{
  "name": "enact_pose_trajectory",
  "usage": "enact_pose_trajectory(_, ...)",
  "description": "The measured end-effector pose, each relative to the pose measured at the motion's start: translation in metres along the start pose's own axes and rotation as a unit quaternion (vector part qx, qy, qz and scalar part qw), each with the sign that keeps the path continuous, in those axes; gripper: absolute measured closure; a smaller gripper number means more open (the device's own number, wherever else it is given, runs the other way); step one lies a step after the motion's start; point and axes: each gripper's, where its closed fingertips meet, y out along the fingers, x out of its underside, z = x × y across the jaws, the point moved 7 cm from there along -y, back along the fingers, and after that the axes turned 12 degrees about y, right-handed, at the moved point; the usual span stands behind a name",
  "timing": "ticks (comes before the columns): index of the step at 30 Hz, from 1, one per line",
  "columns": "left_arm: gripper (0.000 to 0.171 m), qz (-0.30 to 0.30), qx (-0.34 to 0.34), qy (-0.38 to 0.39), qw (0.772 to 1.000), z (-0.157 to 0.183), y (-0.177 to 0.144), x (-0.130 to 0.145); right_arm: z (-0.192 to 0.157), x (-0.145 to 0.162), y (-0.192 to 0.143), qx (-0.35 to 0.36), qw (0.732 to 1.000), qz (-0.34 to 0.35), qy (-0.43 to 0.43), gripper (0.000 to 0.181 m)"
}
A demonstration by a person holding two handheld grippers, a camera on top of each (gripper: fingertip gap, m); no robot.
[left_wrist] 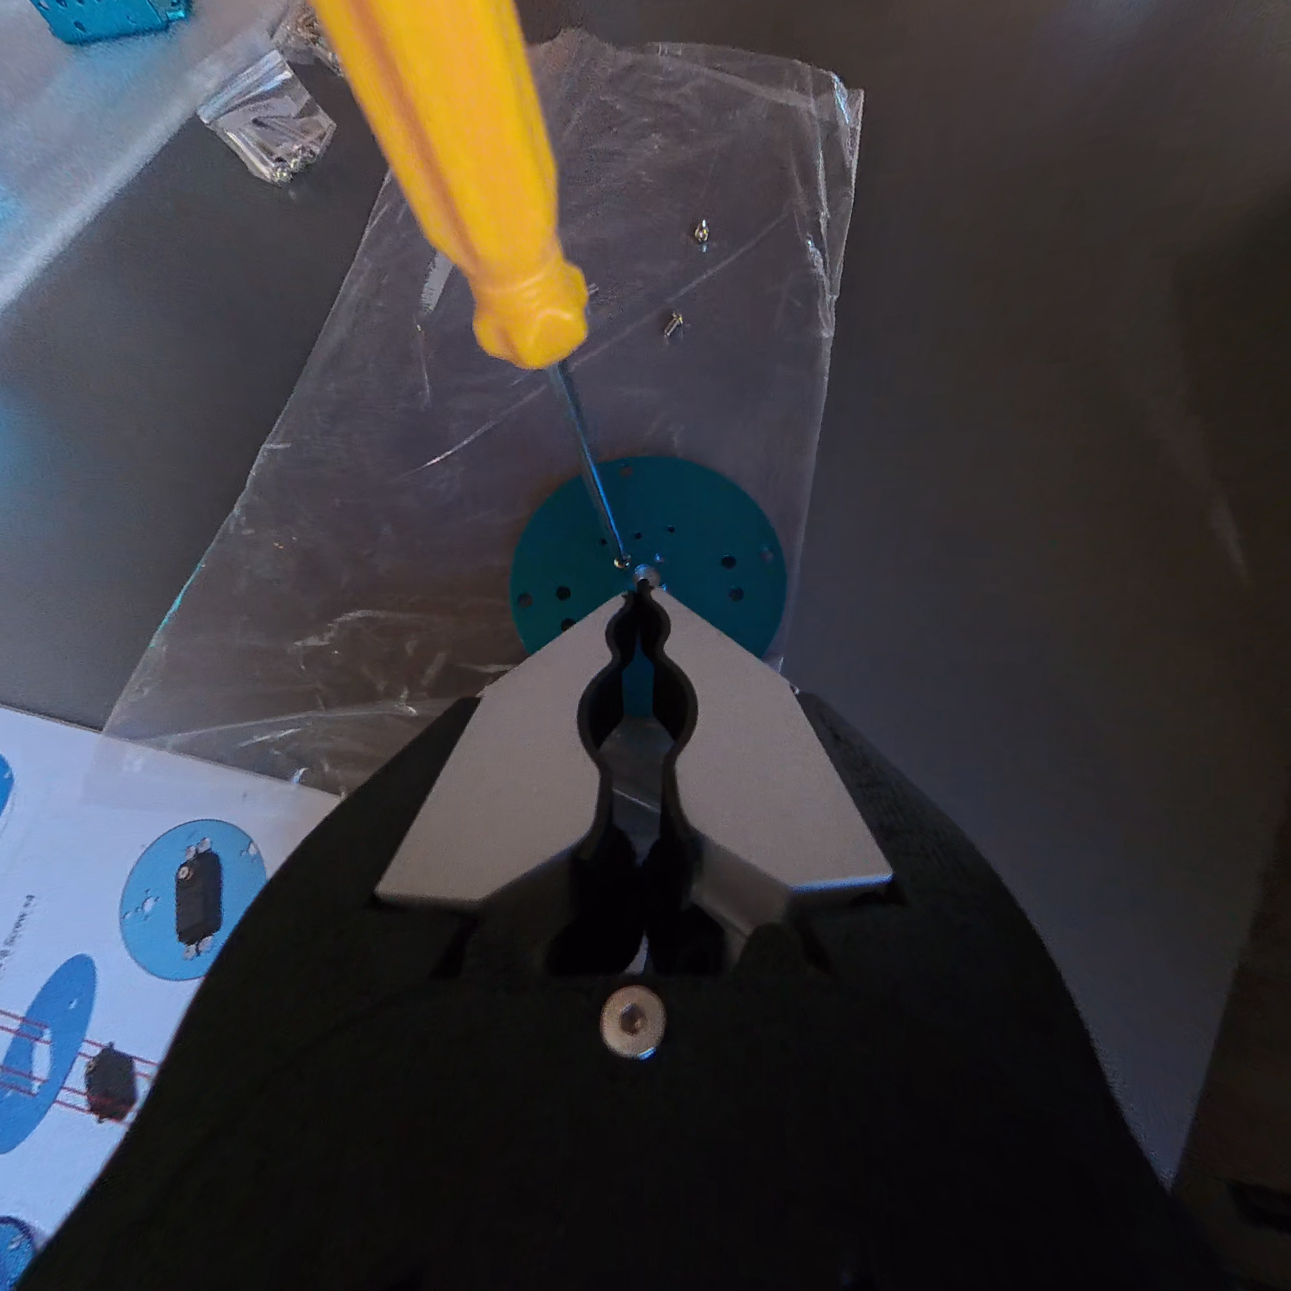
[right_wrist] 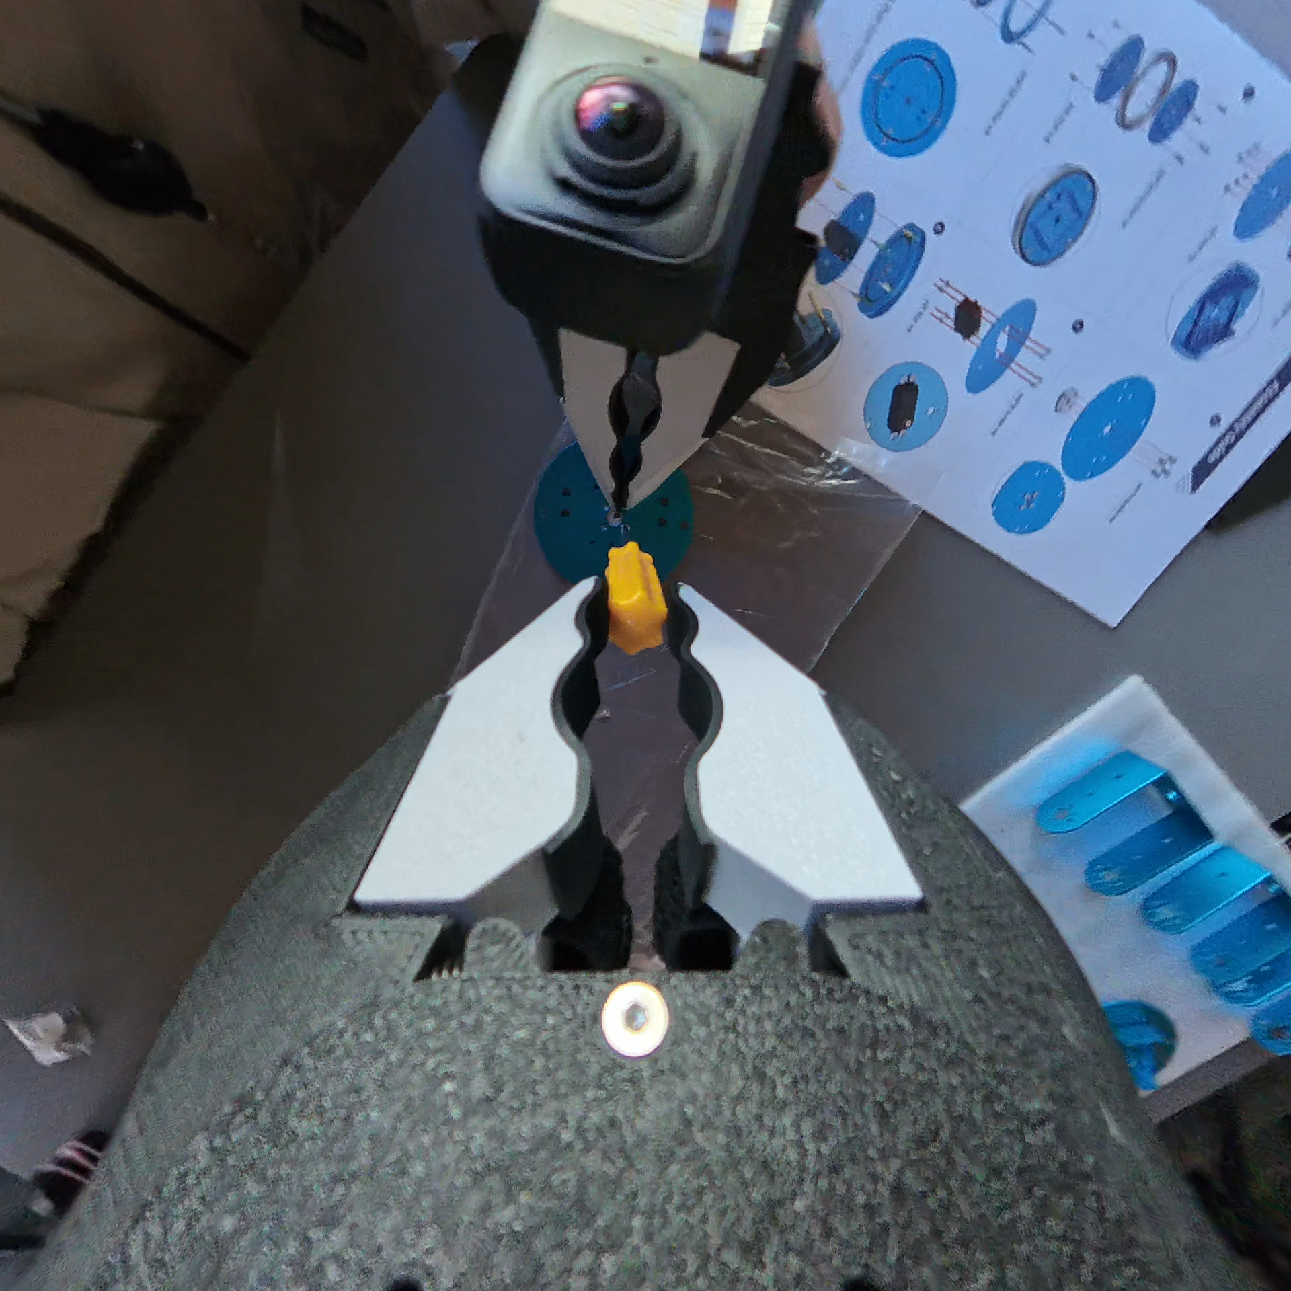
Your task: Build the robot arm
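Left wrist view: the left gripper point(left_wrist: 641, 594) has its jaws drawn together, the tips pinching a small silver screw point(left_wrist: 646, 574) that stands on the teal perforated disc point(left_wrist: 691, 517). The disc lies on a clear plastic bag point(left_wrist: 391, 559) spread on the grey table point(left_wrist: 1013, 349). A yellow-handled screwdriver point(left_wrist: 482, 209) slants down from the far left, its metal shaft ending at the disc just left of the screw. Two loose screws point(left_wrist: 688, 279) lie on the bag, farther away. A small packet of screws point(left_wrist: 269, 126) sits at far left. A printed instruction sheet point(left_wrist: 105, 873) lies at near left.

Right wrist view: the right gripper point(right_wrist: 634, 601) is closed on the yellow-handled screwdriver point(right_wrist: 632, 601), held between the fingertips and pointing away toward the teal perforated disc point(right_wrist: 657, 524). The left gripper point(right_wrist: 618, 513) faces it from the far side, camera above, tips on the disc. The instruction sheet point(right_wrist: 1083, 279) lies at far right. A white tray point(right_wrist: 1048, 782) with blue metal brackets point(right_wrist: 1173, 873) sits at near right.
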Motion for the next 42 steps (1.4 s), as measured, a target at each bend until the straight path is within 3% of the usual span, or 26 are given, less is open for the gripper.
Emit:
enact_pose_trajectory(5, 0.171, 0.003, -0.012, 0.013, 1.000, 0.002, 0.000, 0.001, -0.007, -0.002, 0.000, 0.040, 0.990, -0.020, 0.131, 0.165)
enact_pose_trajectory(9, 0.171, 0.008, -0.022, 0.016, 1.000, 0.003, 0.000, 0.001, -0.011, -0.004, 0.000, 0.066, 0.961, -0.050, 0.263, 0.165)
enact_pose_trajectory(11, 0.171, 0.011, -0.026, 0.016, 0.999, 0.004, 0.001, 0.001, -0.009, -0.002, -0.001, 0.070, 0.932, -0.060, 0.351, 0.166)
enact_pose_trajectory(14, 0.171, 0.013, -0.030, 0.015, 0.999, 0.005, 0.001, 0.001, 0.000, 0.007, -0.002, 0.039, 0.844, -0.068, 0.531, 0.166)
enact_pose_trajectory(17, 0.171, 0.016, -0.037, 0.015, 0.999, 0.006, 0.002, 0.001, 0.005, 0.013, -0.002, 0.010, 0.813, -0.083, 0.576, 0.166)
enact_pose_trajectory(25, 0.171, 0.025, -0.040, 0.004, 0.999, 0.005, 0.001, 0.001, 0.002, 0.002, -0.001, 0.037, 0.838, -0.093, 0.537, 0.166)
enact_pose_trajectory(28, 0.151, 0.052, -0.051, -0.014, 0.997, 0.001, -0.006, -0.003, 0.002, 0.004, 0.000, 0.034, 0.833, -0.101, 0.543, 0.166)
enact_pose_trajectory(31, 0.142, 0.077, -0.086, -0.014, 0.993, -0.005, -0.014, -0.011, 0.002, 0.002, 0.000, 0.038, 0.837, -0.101, 0.537, 0.166)
enact_pose_trajectory(36, 0.143, 0.117, -0.106, -0.017, 0.987, -0.011, -0.013, -0.028, 0.001, 0.000, 0.000, 0.040, 0.840, -0.103, 0.532, 0.166)
enact_pose_trajectory(42, 0.162, 0.150, -0.111, -0.023, 0.982, -0.017, -0.009, -0.039, 0.004, 0.003, -0.001, 0.031, 0.848, -0.086, 0.521, 0.166)
